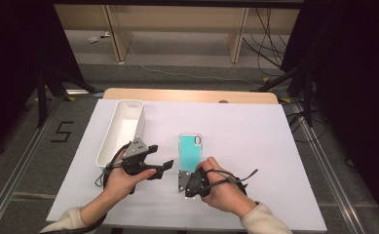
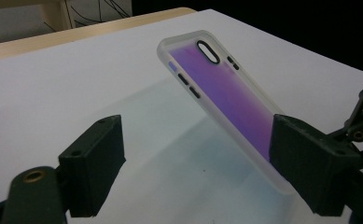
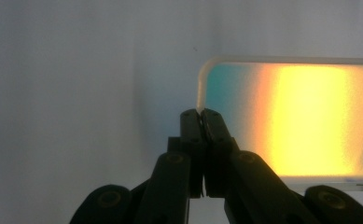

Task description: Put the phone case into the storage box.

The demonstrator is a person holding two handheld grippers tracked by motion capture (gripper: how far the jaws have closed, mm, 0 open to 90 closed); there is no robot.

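A translucent phone case (image 1: pixel 190 151) with a shimmering back looks teal in the high view, purple in the left gripper view (image 2: pixel 226 88) and yellow in the right gripper view (image 3: pixel 300 121). Its camera cutout points away from me. My right gripper (image 1: pixel 189 173) is shut on the rim at the case's near end (image 3: pixel 201 114). The case is tilted, with one side raised off the white sheet. My left gripper (image 1: pixel 160 157) stands open just left of the case, jaws wide apart (image 2: pixel 202 154), with nothing between them.
A long white tray (image 1: pixel 120 127) lies at the left of the white sheet (image 1: pixel 255 146), close behind my left hand. The table's wooden far edge (image 1: pixel 192 95) shows beyond the sheet. Cables and stands are on the floor around the table.
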